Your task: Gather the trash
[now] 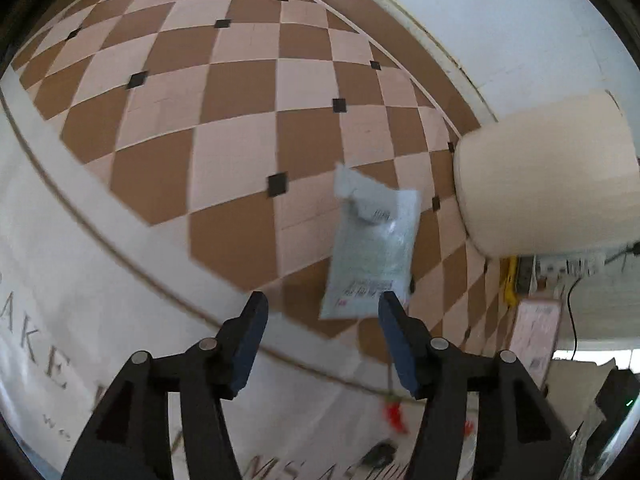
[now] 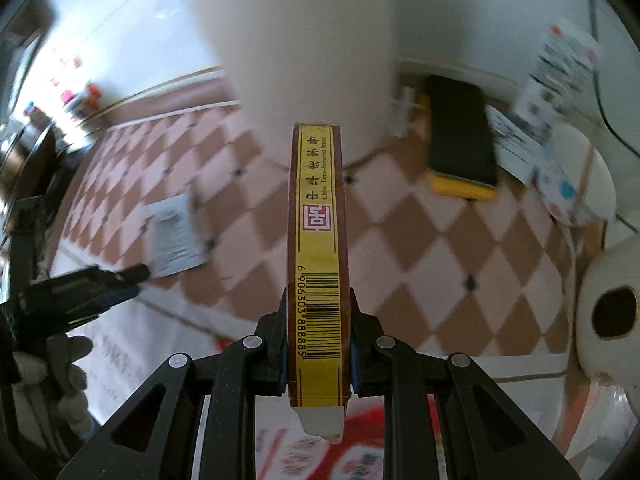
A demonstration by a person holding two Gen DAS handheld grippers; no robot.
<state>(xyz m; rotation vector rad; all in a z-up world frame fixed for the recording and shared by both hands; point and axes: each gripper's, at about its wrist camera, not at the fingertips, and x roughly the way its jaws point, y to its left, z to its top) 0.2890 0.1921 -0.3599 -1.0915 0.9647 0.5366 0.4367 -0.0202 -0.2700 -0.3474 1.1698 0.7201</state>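
Right gripper (image 2: 318, 322): jaws clamped on the flat sides of a narrow red-and-yellow carton (image 2: 318, 240), barcode edge up, long end cantilevered far forward toward 12 o'clock, short end with a pale flap toward 6. Risk: pivoting or slipping out, owing to the grip sitting near one end of a smooth, long box; crushing of thin card likewise possible under hard squeeze. Left gripper (image 1: 323, 306): jaws spread wide, empty, hovering over the checkered floor (image 1: 224, 92). Pale plastic pouch (image 1: 370, 248), torn at its top, flat on the tiles at about 1 o'clock from the jaws, lower edge just beyond the right fingertip. Risk: closing on air, pouch off-centre rather than between the tips; flat film on hard tile likely to skid or fold instead of lifting. Motion blur in both views, so exact gap to the pouch hard to judge. Cream cylindrical bin (image 1: 548, 176) near the pouch at 3 o'clock: possible knock during a sideways correction. No trash receptacle identifiable with certainty.
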